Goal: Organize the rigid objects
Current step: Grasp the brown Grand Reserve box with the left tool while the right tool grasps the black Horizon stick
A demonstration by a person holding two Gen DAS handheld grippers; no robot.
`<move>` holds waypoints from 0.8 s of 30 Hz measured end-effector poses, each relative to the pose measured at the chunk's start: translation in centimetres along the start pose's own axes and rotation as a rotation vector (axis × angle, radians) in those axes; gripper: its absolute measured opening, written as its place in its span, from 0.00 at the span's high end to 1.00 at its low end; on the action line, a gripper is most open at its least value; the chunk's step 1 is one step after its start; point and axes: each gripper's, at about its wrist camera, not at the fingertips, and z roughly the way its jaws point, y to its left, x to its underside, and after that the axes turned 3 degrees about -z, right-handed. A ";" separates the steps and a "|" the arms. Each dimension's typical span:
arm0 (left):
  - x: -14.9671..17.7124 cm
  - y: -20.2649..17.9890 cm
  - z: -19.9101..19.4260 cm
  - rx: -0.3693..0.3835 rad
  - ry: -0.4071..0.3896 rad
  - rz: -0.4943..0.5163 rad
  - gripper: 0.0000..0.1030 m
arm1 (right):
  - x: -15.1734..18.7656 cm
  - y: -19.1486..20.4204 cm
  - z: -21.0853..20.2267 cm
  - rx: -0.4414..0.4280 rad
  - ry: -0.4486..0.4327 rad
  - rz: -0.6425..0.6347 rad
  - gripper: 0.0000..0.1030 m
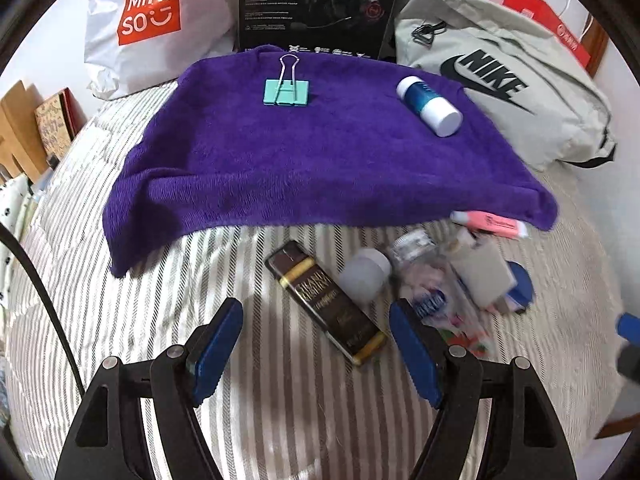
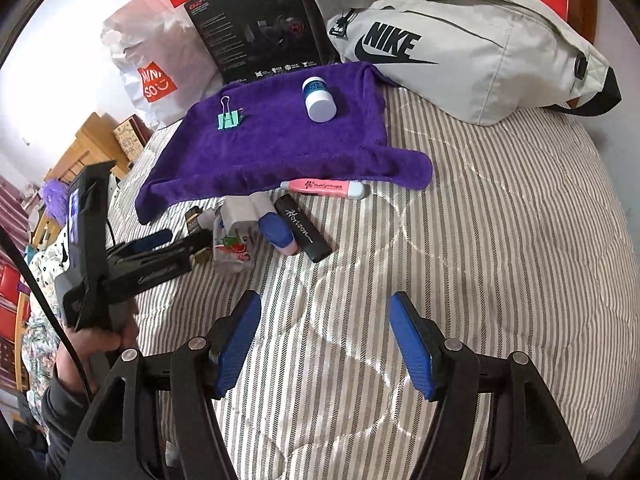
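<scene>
A purple towel [image 1: 304,152] lies on the striped bed with a teal binder clip [image 1: 286,91] and a white-capped blue bottle [image 1: 429,100] on it. In front of the towel a pile holds a dark brown box with gold bands [image 1: 326,302], a frosted jar [image 1: 366,274], a pink highlighter [image 1: 490,222] and small packets. My left gripper [image 1: 316,348] hangs open just above the brown box's near end. From the right wrist, the towel [image 2: 280,148], clip [image 2: 229,118], bottle [image 2: 319,100], highlighter [image 2: 324,188] and a black Horizon tube [image 2: 303,233] show. My right gripper [image 2: 326,344] is open over bare bedding.
A Miniso bag [image 1: 148,20], a black headset box [image 1: 316,4] and a grey Nike bag [image 1: 500,80] stand behind the towel. Wooden furniture [image 1: 24,128] is at the left. A hand [image 2: 100,336] holds the left gripper body [image 2: 132,264]. Striped bedding [image 2: 500,240] spreads to the right.
</scene>
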 end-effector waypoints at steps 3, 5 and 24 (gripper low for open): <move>0.1 0.2 0.4 -0.027 0.005 0.014 0.28 | 0.2 0.3 0.2 0.001 0.005 -0.011 0.36; 0.4 0.8 0.2 -0.035 -0.007 0.013 0.26 | 0.3 0.5 0.4 0.001 0.009 -0.019 0.36; 0.0 0.7 0.1 -0.002 -0.050 0.115 0.71 | -2.3 0.3 4.8 0.037 0.011 -0.096 0.36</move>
